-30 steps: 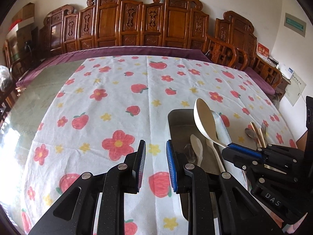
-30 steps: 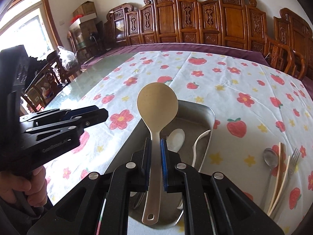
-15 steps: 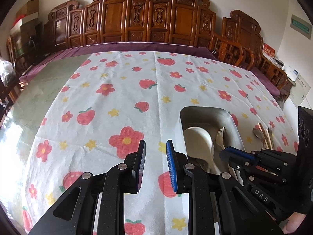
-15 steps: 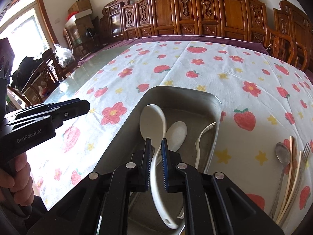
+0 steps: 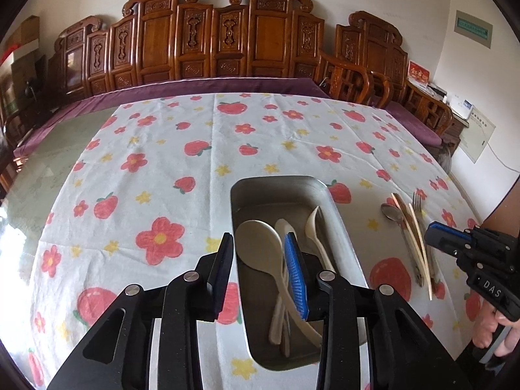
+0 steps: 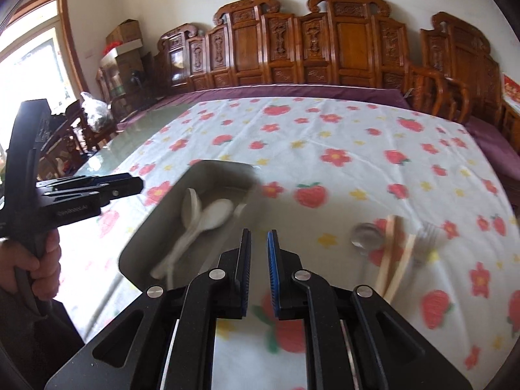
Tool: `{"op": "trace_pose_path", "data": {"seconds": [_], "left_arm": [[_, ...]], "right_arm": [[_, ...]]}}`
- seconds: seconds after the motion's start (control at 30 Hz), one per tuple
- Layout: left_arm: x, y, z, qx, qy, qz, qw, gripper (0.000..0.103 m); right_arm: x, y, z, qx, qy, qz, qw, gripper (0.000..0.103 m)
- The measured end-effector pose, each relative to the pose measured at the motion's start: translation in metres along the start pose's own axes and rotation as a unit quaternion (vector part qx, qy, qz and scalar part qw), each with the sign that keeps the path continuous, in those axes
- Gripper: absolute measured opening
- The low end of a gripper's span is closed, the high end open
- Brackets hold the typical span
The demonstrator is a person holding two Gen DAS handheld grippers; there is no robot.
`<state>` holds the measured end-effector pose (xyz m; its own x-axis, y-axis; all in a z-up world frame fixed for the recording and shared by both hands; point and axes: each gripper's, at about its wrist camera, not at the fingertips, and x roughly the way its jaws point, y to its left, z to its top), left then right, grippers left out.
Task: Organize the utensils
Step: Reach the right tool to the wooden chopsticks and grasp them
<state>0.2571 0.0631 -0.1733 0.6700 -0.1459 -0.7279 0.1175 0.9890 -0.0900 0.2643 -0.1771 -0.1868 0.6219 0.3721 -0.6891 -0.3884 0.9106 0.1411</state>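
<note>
- The right tool is empty, its jaws parted only by a narrow gap, hovering above the counter between the metal tray and the loose utensils.
- The loose cluster, a metal spoon, chopsticks and a fork, lies ahead and to the right of that tool, long axes roughly along its pointing direction.
- The left tool is empty too, jaws open wider, hanging over the tray's near end above the white spoons.
- The right tool is clearly nearer the cluster; judging by this, it suits the next pick.
</note>
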Motion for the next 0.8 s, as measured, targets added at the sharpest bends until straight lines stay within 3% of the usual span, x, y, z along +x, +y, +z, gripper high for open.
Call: {"op": "trace_pose_path", "data": {"seconds": [0.1,0.2,0.27,0.37,0.47,0.8], "left_arm": [[0.000,-0.013,0.000,0.005,-0.001,-0.011,0.9999,0.035],[0.000,-0.027,-0.001,0.014,-0.005,-0.018,0.9997,0.047],[0.001,-0.035,-0.002,0.018,-0.004,-0.023,0.9996,0.048],[0.005,-0.047,-0.006,0.028,0.001,-0.029,0.9992,0.050],[0.009,-0.055,-0.010,0.030,0.006,-0.036,0.9989,0.062],[0.008,-0.080,-0.020,0.046,0.008,-0.048,0.9977,0.063]], "right_arm": [[-0.011,-0.030,-0.008,0.010,-0.001,-0.031,0.999,0.012],[-0.015,-0.055,-0.018,0.015,0.001,-0.063,0.998,0.012],[-0.013,-0.068,-0.024,0.019,0.004,-0.076,0.997,0.012],[-0.005,-0.080,-0.034,0.029,0.011,-0.082,0.996,0.012],[0.010,-0.083,-0.044,0.036,0.023,-0.083,0.996,0.012],[0.043,-0.079,-0.061,0.047,0.067,-0.086,0.993,0.012]]}}
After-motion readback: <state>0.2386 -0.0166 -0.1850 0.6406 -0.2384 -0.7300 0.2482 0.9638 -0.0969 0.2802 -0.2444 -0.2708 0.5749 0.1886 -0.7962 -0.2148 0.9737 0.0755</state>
